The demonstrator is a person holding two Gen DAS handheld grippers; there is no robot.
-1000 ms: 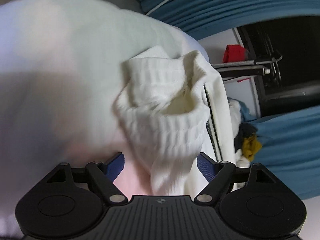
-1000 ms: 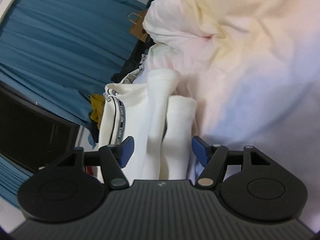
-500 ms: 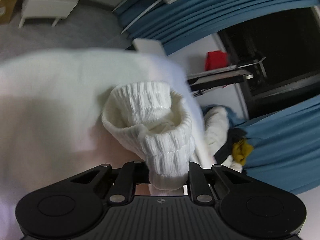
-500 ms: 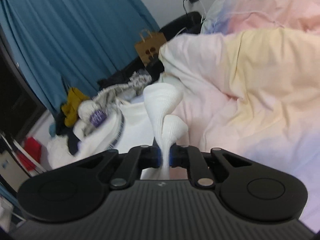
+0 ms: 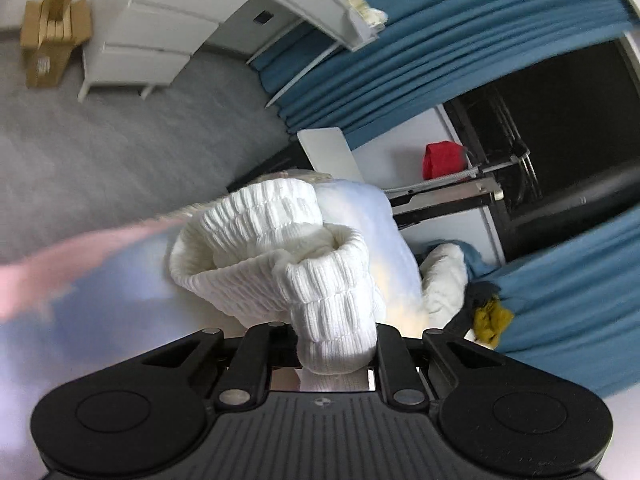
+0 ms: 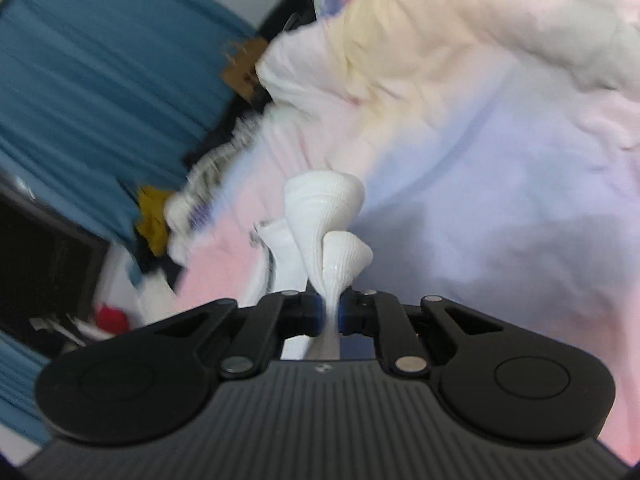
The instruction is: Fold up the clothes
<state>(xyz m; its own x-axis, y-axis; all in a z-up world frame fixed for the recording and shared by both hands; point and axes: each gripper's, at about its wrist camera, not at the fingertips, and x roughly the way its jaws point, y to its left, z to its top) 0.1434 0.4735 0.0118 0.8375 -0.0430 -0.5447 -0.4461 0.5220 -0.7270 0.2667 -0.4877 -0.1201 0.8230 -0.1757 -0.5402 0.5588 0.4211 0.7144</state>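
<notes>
While both jaws pinch white sock (image 5: 288,264) edges, bedding (image 6: 500,184) crowds below.

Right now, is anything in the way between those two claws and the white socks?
Nothing visible is. The left gripper is already shut on the ribbed cuffs of the white socks, and the right gripper pinches their other end.

No text, label, brand or number can be read in either view. The cardboard box (image 5: 52,36) at the upper left of the left wrist view bears a small pale label, too blurred to make out.
</notes>
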